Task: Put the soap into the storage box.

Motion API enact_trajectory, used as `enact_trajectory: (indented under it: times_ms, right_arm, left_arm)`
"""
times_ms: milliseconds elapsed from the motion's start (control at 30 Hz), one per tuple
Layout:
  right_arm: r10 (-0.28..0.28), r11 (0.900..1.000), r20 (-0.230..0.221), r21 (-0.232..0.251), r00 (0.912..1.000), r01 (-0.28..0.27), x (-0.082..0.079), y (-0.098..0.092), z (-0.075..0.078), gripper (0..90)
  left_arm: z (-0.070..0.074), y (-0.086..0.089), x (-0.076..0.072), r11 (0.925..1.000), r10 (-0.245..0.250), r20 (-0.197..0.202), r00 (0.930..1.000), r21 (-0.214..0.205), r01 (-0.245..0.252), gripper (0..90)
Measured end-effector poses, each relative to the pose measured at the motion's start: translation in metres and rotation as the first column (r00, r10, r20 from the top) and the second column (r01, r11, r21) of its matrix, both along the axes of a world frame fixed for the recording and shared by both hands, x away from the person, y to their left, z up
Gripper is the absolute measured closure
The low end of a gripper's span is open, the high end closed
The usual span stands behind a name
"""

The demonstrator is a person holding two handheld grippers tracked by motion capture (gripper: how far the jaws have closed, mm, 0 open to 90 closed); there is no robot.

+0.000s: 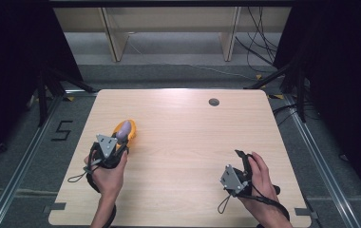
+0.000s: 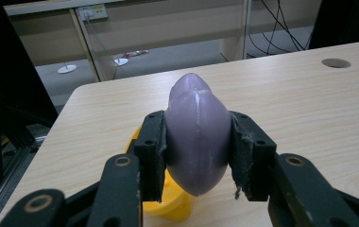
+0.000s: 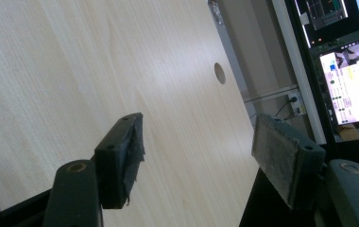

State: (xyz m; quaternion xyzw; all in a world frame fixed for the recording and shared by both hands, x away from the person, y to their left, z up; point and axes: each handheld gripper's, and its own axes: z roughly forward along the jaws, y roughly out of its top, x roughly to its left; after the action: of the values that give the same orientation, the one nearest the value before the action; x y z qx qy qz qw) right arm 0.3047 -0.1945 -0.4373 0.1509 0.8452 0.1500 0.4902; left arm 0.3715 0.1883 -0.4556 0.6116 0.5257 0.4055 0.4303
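Left gripper was clamped on the purple egg-shaped piece, w/ the yellow cup just under it at table's left side. Right gripper wide open, empty. Prob. mid-lift or mid-placing — next needs steady vertical move.

Table: pale wood-grain laminate, smooth, soft sheen.
Purple egg-shaped piece: smooth, waxy-looking, slight gloss, moulded seam.
Yellow holder beneath purple piece: glossy plastic.
Left gripper and right gripper: matt black plastic; pads rough, grey, frayed at edges.
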Motion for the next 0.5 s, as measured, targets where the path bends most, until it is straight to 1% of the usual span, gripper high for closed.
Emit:
enact_trajectory:
  times_ms: [33,67,233,267,300,367,433,467,500]
  right_arm:
    - [0.0,1.0,0.0,0.001,1.0,0.0,0.0,0.0,0.0,35.3]
    - [-0.006,0.9999,-0.004,0.009,1.0,0.006,-0.0003,0.0001,-0.0004,35.3]
    - [-0.004,1.0,-0.002,0.008,1.0,0.004,-0.0004,0.0002,-0.0002,35.4]
    - [0.017,0.9998,0.004,-0.012,0.9998,-0.017,0.0008,-0.0018,0.0006,35.4]
    - [-0.013,0.9998,-0.009,0.017,0.9999,0.014,-0.0008,-0.0003,-0.0007,35.4]
    - [0.002,1.0,0.002,0.0,1.0,-0.002,-0.0001,0.0,0.0002,35.4]
    - [-0.005,1.0,-0.003,0.008,1.0,0.005,-0.0004,0.0002,-0.0003,35.4]
    - [-0.024,0.9993,-0.011,0.027,0.9997,0.024,-0.0014,0.0006,-0.0012,35.4]
    - [-0.021,0.9994,-0.01,0.026,0.9997,0.021,-0.0012,0.0005,-0.001,35.4]
  left_arm:
    - [0.0003,0.0012,0.0008,1.0,0.001,0.0,1.0,0.008,-0.001,59.1]
    - [0.0001,0.0021,0.0014,1.0,0.004,-0.001,1.0,0.008,-0.004,59.1]
    - [0.0002,0.0056,0.005,0.9998,0.014,-0.003,0.9999,0.014,-0.014,59.1]
    - [-0.0001,0.0059,0.006,0.9999,0.016,0.002,0.9999,0.006,-0.016,59.1]
    - [0.0001,0.0069,0.0065,0.9998,0.017,-0.001,0.9999,0.012,-0.017,59.1]
    - [-0.0001,0.0082,0.0077,0.9997,0.022,-0.003,0.9997,0.01,-0.022,59.1]
    - [-0.0006,0.0094,0.009,0.9996,0.026,-0.003,0.9997,0.01,-0.026,59.1]
    - [-0.0011,0.0097,0.0097,0.9996,0.029,-0.007,0.9996,0.004,-0.029,59.1]
    - [-0.0013,0.0106,0.0104,0.9996,0.029,-0.008,0.9996,0.009,-0.029,59.1]
